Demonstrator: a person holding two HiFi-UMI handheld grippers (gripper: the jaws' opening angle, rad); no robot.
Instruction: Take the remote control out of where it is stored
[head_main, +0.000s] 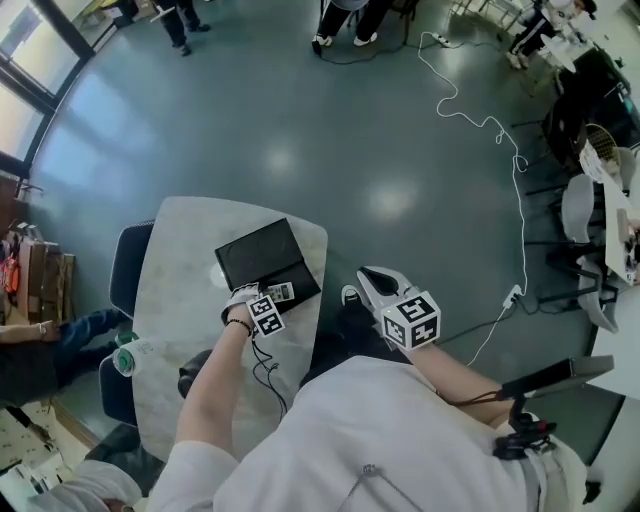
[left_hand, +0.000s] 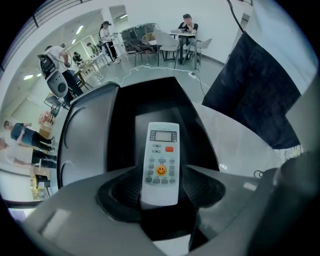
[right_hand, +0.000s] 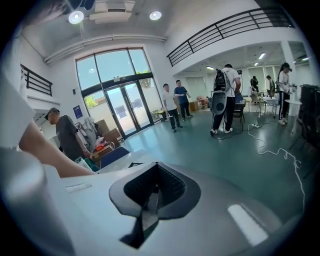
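A white remote control (left_hand: 161, 162) with a small display, a red button and a yellow smiley button sits between the jaws of my left gripper (left_hand: 161, 194), which is shut on its lower end. The remote (head_main: 281, 292) points toward the open black box (head_main: 262, 258) on the marble table (head_main: 180, 270). The box's dark inside (left_hand: 150, 102) lies right behind the remote. My right gripper (head_main: 378, 287) hangs off the table's right edge over the floor. Its jaws (right_hand: 155, 189) are shut and hold nothing.
A cup with a green band (head_main: 126, 356) stands near the table's left front edge. Dark chairs (head_main: 128, 262) flank the table's left side. A white cable (head_main: 500, 130) runs across the floor at the right. Several people stand farther off in the hall.
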